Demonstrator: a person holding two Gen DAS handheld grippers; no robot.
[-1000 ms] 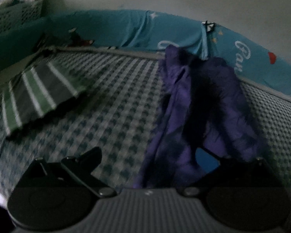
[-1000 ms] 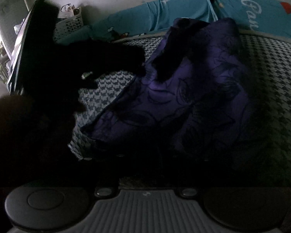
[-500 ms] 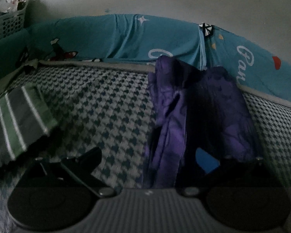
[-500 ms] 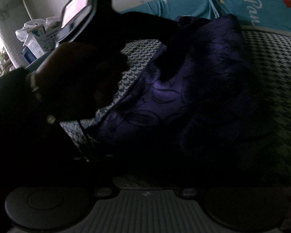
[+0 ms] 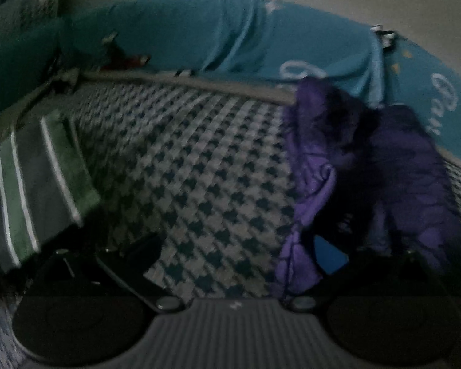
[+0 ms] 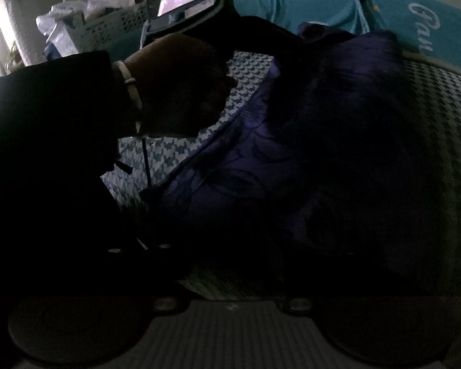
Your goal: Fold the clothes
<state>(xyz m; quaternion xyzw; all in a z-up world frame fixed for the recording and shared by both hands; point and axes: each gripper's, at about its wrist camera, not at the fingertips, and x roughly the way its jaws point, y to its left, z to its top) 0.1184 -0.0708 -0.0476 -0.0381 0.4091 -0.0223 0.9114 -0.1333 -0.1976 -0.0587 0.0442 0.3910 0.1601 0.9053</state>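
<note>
**Purple garment bunched on the bed, mid-fold**

Purple garment [image 5: 368,166] lies crumpled on the houndstooth bed [image 5: 206,166] in the left wrist view, near the teal bumper [image 5: 199,37]. The left gripper [image 5: 233,255] stands wide open, its right finger against the cloth, probably reaching for an edge. A striped garment [image 5: 37,184] lies apart, seemingly folded.

From the right wrist, the garment [image 6: 292,153] fills the dim view. The right gripper's jaws have just been opening; its fingers are lost in shadow, so any hold is unclear. The left hand [image 6: 181,86] hovers over the cloth.
</note>
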